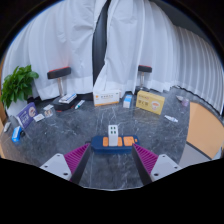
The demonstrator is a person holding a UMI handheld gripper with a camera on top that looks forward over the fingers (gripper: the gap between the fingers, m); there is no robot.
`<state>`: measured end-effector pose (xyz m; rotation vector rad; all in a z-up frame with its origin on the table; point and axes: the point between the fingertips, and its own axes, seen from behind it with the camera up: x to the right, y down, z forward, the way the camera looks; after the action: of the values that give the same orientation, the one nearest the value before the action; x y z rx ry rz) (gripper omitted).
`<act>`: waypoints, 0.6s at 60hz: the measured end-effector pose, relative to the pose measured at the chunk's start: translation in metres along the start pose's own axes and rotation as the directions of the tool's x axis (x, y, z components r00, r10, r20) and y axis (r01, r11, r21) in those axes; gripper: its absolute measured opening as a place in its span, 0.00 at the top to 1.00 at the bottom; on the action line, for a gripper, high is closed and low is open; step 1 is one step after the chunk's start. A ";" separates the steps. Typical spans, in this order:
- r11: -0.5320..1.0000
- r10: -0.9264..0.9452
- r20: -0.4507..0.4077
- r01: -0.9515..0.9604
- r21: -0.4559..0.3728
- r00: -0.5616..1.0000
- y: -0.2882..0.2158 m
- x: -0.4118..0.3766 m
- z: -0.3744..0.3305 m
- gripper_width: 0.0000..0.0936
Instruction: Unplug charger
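Charger [114, 131] on power strip [114, 142] just ahead of gripper [111, 160] (fingers wide apart).

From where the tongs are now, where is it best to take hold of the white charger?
Probably grip the charger by its two flat sides, coming straight forward and slightly down. It stands upright on the power strip, just ahead of the open tongs, so it should pull upward.
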<state>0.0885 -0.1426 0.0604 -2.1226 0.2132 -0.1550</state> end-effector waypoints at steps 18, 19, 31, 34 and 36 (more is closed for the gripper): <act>0.999 0.040 -0.050 -0.040 0.019 0.998 -0.021 0.008 0.100 0.60; 0.999 0.042 -0.051 -0.041 0.015 0.998 -0.019 0.008 0.102 0.66; 1.000 0.000 -0.019 0.001 0.025 1.000 -0.018 0.003 0.105 0.89; 0.999 0.004 -0.007 -0.004 0.036 1.000 -0.031 0.000 0.099 0.90; 0.992 -0.012 0.008 0.011 0.124 1.000 -0.068 -0.002 0.085 0.90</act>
<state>0.1097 -0.0364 0.0733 -2.0003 0.1818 -0.1619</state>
